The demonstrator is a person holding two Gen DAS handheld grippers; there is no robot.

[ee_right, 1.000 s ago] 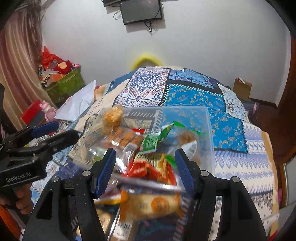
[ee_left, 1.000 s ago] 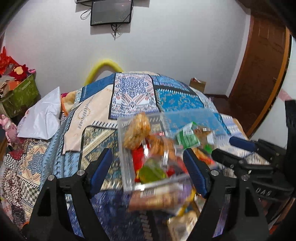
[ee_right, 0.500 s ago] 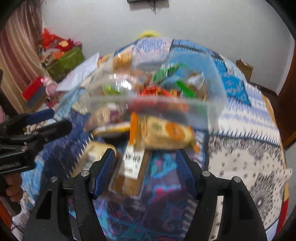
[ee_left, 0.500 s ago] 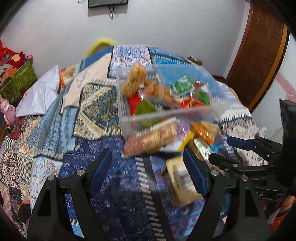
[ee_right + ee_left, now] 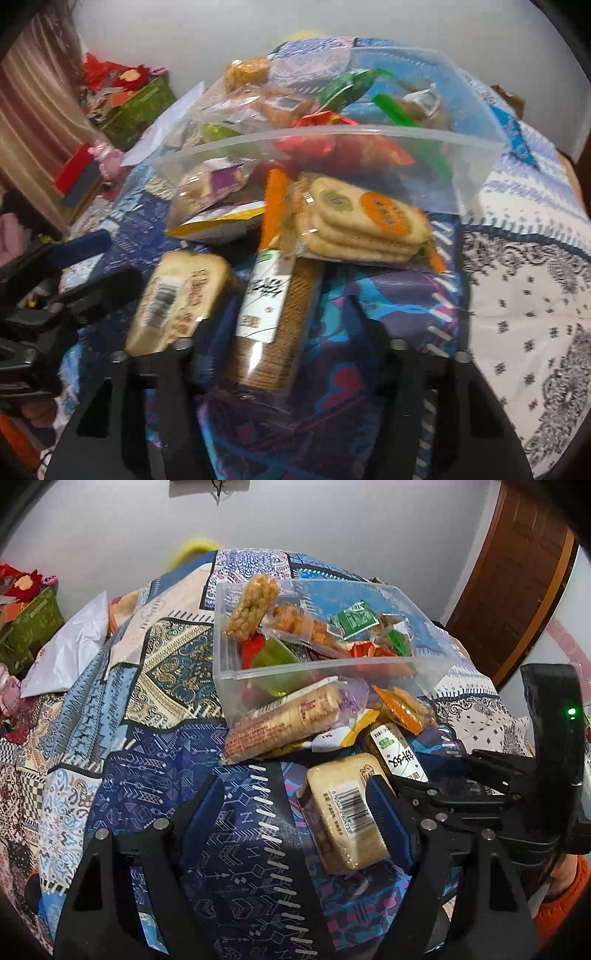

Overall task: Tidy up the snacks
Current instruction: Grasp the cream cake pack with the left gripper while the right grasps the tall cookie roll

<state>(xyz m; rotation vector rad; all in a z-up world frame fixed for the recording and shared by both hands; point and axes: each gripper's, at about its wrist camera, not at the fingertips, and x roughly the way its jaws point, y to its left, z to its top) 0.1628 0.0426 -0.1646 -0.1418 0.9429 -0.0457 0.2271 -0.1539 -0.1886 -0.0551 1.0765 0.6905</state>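
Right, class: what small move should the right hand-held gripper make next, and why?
Probably finish closing on the biscuit pack: the right hand-held gripper has just been closing its jaws around it, yet a gap shows on one side, and it lies outside the tub.

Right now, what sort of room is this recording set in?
Most likely a bedroom at home. The snacks and clear bin sit on a bed under a patchwork quilt, with a wooden door and soft toys alongside.
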